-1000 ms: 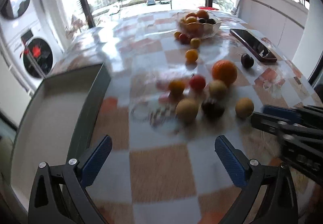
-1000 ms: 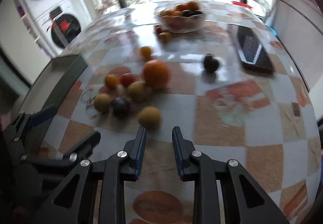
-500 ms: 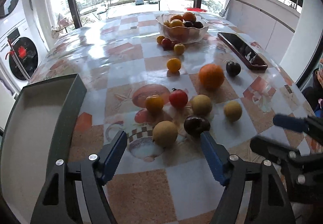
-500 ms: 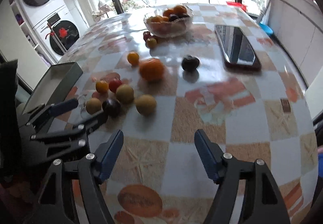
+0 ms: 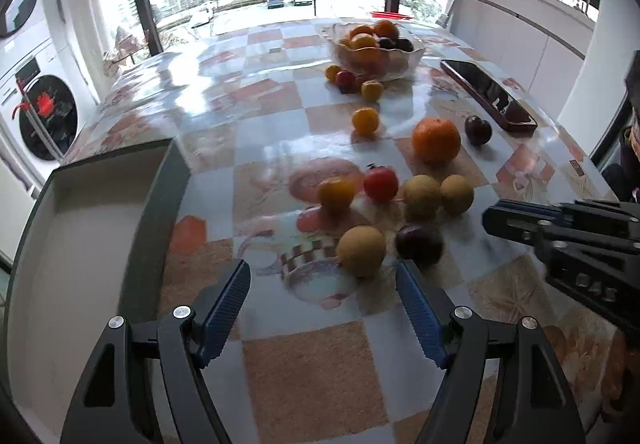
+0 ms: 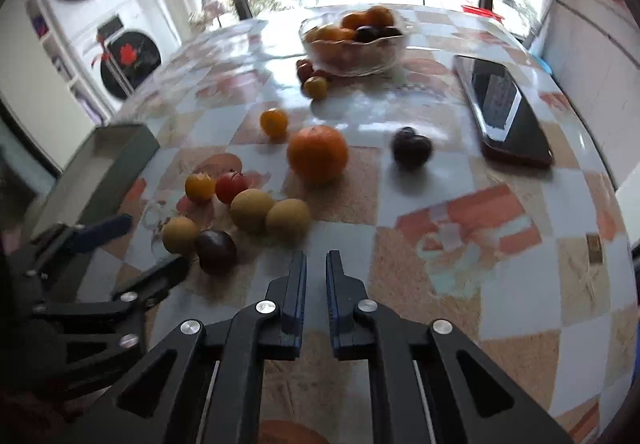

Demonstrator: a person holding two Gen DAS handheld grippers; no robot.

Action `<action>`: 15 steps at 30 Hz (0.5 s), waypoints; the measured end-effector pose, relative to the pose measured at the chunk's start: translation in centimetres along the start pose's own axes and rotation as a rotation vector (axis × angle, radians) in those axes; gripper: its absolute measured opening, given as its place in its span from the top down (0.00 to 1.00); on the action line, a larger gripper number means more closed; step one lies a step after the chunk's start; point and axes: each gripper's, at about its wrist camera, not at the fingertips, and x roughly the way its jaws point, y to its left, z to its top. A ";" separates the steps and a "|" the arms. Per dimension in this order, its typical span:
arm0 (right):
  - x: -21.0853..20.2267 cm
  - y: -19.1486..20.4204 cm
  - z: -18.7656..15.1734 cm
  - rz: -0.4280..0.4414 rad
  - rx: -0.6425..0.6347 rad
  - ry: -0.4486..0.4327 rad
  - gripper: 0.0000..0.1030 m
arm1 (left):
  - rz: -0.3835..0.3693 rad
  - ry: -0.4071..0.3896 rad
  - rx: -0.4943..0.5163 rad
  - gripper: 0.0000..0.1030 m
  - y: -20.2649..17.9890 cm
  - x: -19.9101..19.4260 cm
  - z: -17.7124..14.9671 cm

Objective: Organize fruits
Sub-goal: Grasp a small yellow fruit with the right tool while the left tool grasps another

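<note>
Where cluster lies: three yellow fruits (image 6: 250, 211), two plums (image 6: 412, 147).

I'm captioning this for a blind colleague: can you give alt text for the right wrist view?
The shut, empty right gripper hovers over a checkered table strewn with loose fruit: a large round orange, two dark plums, small yellow and red fruits. Beyond stand a glass fruit bowl and a black phone.

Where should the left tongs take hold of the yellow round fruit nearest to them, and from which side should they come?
Grip the yellow round fruit across its widest middle, coming down from above and the near side with the open left tongs. It is a smooth ball, so lower pads would likely slip. A dark plum sits close on its right, leaving little room for that finger.
</note>
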 end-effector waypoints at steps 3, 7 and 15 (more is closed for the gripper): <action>-0.7 -0.8 -0.2 0.018 0.006 0.014 0.89 | -0.017 -0.011 0.013 0.25 -0.7 0.4 0.4; -0.7 -1.0 -0.2 0.028 -0.003 0.029 0.58 | -0.032 -0.027 0.000 0.26 -0.5 0.3 0.6; 0.9 0.1 1.5 0.027 -0.025 0.012 0.36 | 0.000 -0.019 0.019 0.26 -0.2 0.0 0.0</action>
